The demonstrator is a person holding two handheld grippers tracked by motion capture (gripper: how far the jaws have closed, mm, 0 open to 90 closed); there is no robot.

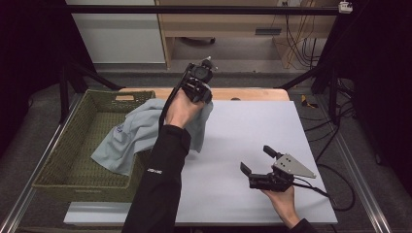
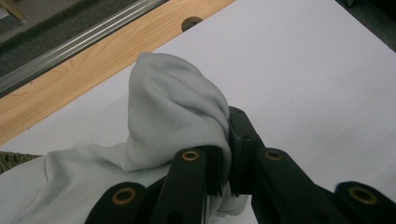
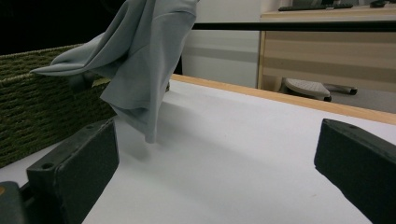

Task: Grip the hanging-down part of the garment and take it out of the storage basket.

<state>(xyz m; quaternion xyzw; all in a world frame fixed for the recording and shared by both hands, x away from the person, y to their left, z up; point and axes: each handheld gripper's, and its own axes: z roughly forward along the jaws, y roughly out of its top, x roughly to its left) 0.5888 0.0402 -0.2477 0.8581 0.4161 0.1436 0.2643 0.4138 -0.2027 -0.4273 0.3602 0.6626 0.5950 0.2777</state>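
Note:
A pale grey-blue garment [image 1: 131, 136] hangs from my left gripper [image 1: 200, 94], which is raised over the far middle of the table. Its lower part drapes over the rim of the woven basket [image 1: 63, 150]. In the left gripper view the jaws are shut on a bunched fold of the garment [image 2: 173, 112]. My right gripper [image 1: 257, 160] rests low near the table's front right, jaws wide open with nothing between them. In the right gripper view the garment [image 3: 140, 60] hangs to the left above the white surface, its lowest corner just over it.
The olive woven basket [image 3: 42, 112] stands at the table's left side. A white mat [image 1: 252, 131] covers the tabletop, with a wooden strip [image 1: 252, 93] along the far edge. Black frame poles and cables stand around the table.

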